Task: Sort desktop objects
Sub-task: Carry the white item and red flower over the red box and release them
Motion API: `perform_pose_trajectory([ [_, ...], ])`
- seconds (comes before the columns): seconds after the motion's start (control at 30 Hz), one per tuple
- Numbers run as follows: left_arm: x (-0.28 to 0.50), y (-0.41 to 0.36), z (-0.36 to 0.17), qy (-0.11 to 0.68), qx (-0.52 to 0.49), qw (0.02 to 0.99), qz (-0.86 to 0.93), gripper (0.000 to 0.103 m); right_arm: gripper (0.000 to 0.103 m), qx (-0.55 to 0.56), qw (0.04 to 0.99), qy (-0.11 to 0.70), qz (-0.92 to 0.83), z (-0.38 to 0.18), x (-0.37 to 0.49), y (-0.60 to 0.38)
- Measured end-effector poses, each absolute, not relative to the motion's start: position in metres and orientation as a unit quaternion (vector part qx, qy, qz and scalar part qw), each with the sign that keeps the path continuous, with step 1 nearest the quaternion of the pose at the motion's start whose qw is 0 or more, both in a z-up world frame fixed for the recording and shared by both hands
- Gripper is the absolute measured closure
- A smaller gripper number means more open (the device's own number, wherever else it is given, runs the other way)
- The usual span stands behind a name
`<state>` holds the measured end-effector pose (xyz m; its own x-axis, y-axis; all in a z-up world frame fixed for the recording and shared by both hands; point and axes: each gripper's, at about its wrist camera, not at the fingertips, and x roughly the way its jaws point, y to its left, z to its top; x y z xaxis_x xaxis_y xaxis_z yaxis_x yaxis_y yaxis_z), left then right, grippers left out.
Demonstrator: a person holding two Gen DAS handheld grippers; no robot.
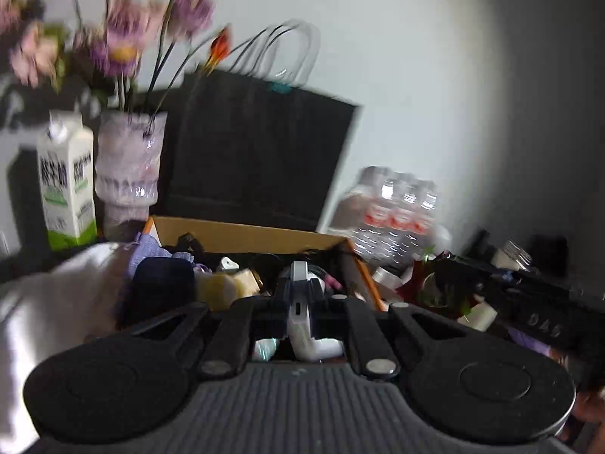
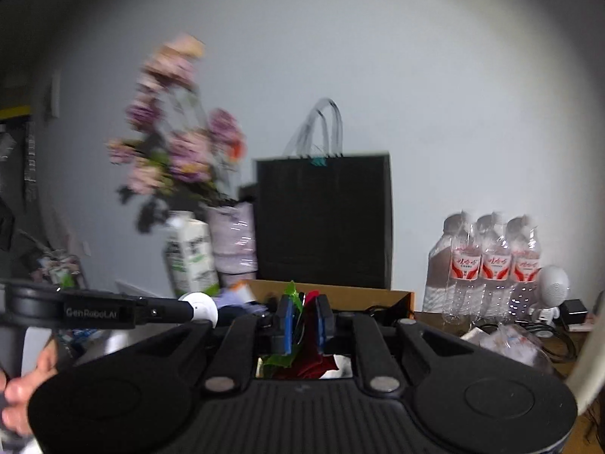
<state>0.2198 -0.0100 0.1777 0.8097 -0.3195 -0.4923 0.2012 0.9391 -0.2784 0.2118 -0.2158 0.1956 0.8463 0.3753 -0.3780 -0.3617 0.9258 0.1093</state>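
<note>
I see a black bag [image 2: 323, 223] against the wall, with a cardboard box [image 1: 242, 232] of clutter in front of it. Left of the bag stand a vase [image 1: 128, 166] and a carton [image 1: 68, 185]. My left gripper [image 1: 300, 295] pinches a white plastic piece [image 1: 300, 317] over the box. My right gripper [image 2: 302, 321] pinches a red-and-green artificial flower [image 2: 302, 363].

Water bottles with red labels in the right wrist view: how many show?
3 clear plastic water bottles, shrink-wrapped side by side against the wall: left, middle, right. More may stand hidden behind.
</note>
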Motion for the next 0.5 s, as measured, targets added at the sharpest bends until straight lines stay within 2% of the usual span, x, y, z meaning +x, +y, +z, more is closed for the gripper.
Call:
perform_pose_trajectory([
  [0.2,0.315,-0.009,0.14,0.344,-0.145,0.918,-0.137,0.093,0.092,0.026,0.948,0.262,0.181,0.156,0.332,-0.181],
  [0.23,0.323,-0.011,0.133,0.352,-0.139,0.914,-0.147,0.091,0.092,0.031,0.946,0.27,0.178,0.15,0.347,-0.177],
  [0.27,0.328,-0.011,0.127,0.357,-0.133,0.912,-0.155,0.085,0.09,0.037,0.943,0.282,0.176,0.142,0.362,-0.174],
  [0.33,0.333,-0.009,0.121,0.343,-0.129,0.919,-0.146,0.046,0.085,0.06,0.931,0.309,0.186,0.125,0.391,-0.174],
  [0.37,0.333,-0.006,0.121,0.326,-0.13,0.925,-0.146,0.043,0.079,0.071,0.923,0.322,0.197,0.118,0.402,-0.173],
  [0.4,0.334,-0.004,0.123,0.316,-0.127,0.929,-0.147,0.042,0.062,0.084,0.917,0.336,0.199,0.112,0.411,-0.172],
  [0.47,0.337,0.001,0.128,0.315,-0.117,0.932,-0.137,0.039,0.045,0.093,0.916,0.343,0.185,0.109,0.416,-0.17],
  [0.5,0.339,0.003,0.13,0.318,-0.111,0.933,-0.129,0.032,0.043,0.093,0.92,0.335,0.183,0.111,0.412,-0.171],
])
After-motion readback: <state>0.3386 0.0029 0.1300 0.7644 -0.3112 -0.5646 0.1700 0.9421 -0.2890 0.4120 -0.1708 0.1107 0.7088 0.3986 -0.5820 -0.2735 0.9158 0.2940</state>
